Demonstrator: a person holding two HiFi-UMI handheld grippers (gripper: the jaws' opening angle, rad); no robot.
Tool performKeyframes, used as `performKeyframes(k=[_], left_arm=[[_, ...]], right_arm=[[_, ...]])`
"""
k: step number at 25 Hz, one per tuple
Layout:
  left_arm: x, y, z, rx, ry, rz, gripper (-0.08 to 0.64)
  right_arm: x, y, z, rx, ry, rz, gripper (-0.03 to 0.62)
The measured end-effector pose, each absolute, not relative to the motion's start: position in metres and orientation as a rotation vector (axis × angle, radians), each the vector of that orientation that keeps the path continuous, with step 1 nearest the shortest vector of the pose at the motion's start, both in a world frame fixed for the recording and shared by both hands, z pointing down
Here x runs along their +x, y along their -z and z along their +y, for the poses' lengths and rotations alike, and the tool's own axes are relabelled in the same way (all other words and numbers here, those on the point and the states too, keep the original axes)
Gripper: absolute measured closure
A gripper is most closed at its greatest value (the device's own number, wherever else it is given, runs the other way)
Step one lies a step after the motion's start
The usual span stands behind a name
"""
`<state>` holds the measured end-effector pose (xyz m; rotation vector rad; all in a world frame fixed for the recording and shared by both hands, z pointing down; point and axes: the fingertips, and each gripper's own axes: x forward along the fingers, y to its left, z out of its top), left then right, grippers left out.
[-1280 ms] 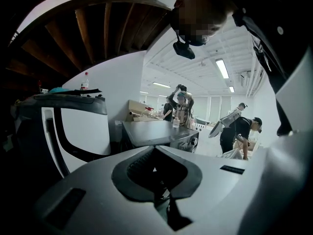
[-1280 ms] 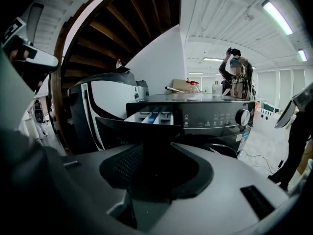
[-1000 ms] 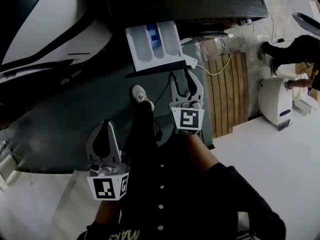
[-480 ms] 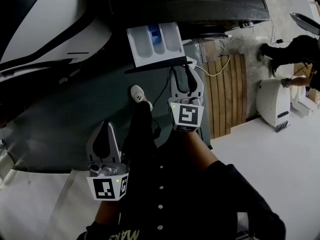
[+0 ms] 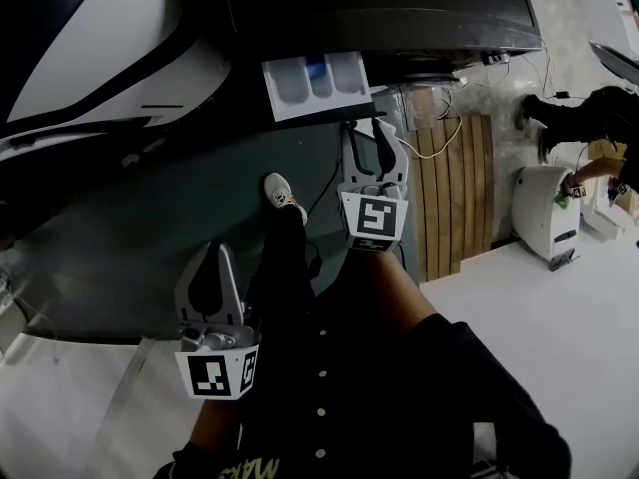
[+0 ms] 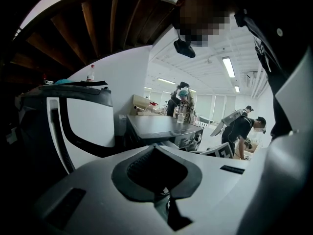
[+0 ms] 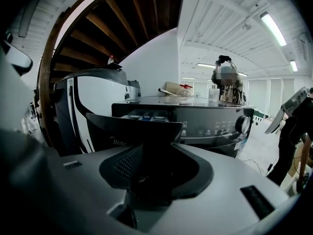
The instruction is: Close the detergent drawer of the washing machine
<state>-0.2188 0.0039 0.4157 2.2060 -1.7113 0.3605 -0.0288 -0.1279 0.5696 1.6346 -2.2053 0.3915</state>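
At the front of the dark washing machine [image 5: 399, 8], the detergent drawer [image 5: 318, 78] stands partly pulled out, its white tray with a blue insert in the middle compartment showing from above. The drawer's dark front panel faces the person. The right tool [image 5: 373, 126] is clenched, its two jaws brought together at the tips with nothing between them, and those tips sit right at the drawer's front panel near its right end. In the right gripper view the panel [image 7: 132, 124] fills the space just past the closed jaws of the tool [image 7: 146, 153], with the machine's control strip and round dial [image 7: 240, 124] off to the right; whether the tips actually touch the panel is hard to make out. The left tool [image 5: 210, 250] is also clenched and empty, held low beside the person's dark trouser leg, well apart from the drawer. A white shoe [image 5: 282, 190] rests on the grey floor between the two tools. A wooden slatted mat [image 5: 454, 188] lies to the right of the machine.
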Motion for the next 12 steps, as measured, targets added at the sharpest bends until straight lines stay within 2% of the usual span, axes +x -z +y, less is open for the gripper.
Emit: performKeyframes(k=[12], left_arm=[[-0.225,-0.415,-0.003,2.190,-0.358,-1.732,0.558]], right_arm=[[-0.038,-0.566,-0.159,1.618,-0.377,-2.204,0.409]])
